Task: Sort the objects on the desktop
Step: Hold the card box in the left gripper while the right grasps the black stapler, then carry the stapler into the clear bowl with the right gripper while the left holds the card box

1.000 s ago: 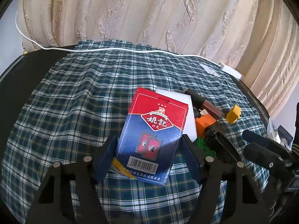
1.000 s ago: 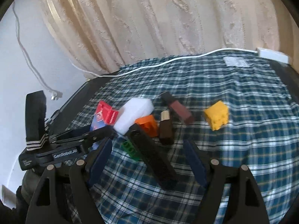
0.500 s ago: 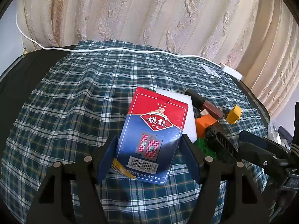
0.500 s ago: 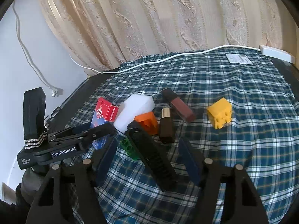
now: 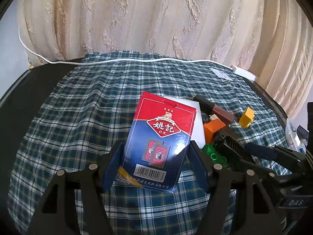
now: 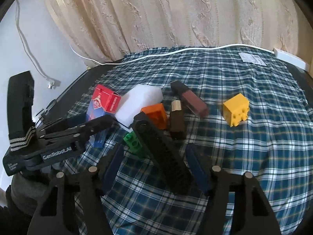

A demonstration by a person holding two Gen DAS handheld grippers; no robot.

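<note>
A red and blue playing-card box (image 5: 159, 139) lies tilted on the plaid cloth (image 5: 82, 121), its far end propped on a white block (image 6: 140, 99). My left gripper (image 5: 155, 145) straddles the box's near end. Its jaws are closing, and the pads stand right at the box's long edges without clearly pressing. A long black ribbed bar (image 6: 162, 152) lies slantwise between the fingers of my right gripper (image 6: 154, 147). Those jaws are closing too. The right pad is near the bar's near end and the left pad is well apart from it.
Huddled beyond the bar are a green brick (image 6: 133, 143), an orange brick (image 6: 154, 115), a brown stick (image 6: 177, 121) and a maroon tube (image 6: 191, 101). A yellow block (image 6: 235, 111) sits apart to the right. A white cable (image 6: 176, 51) and power strip (image 6: 289, 57) run along the curtain.
My right gripper's fingers have drawn noticeably closer around the black bar. My left gripper's fingers have narrowed slightly at the card box. No object has moved.
</note>
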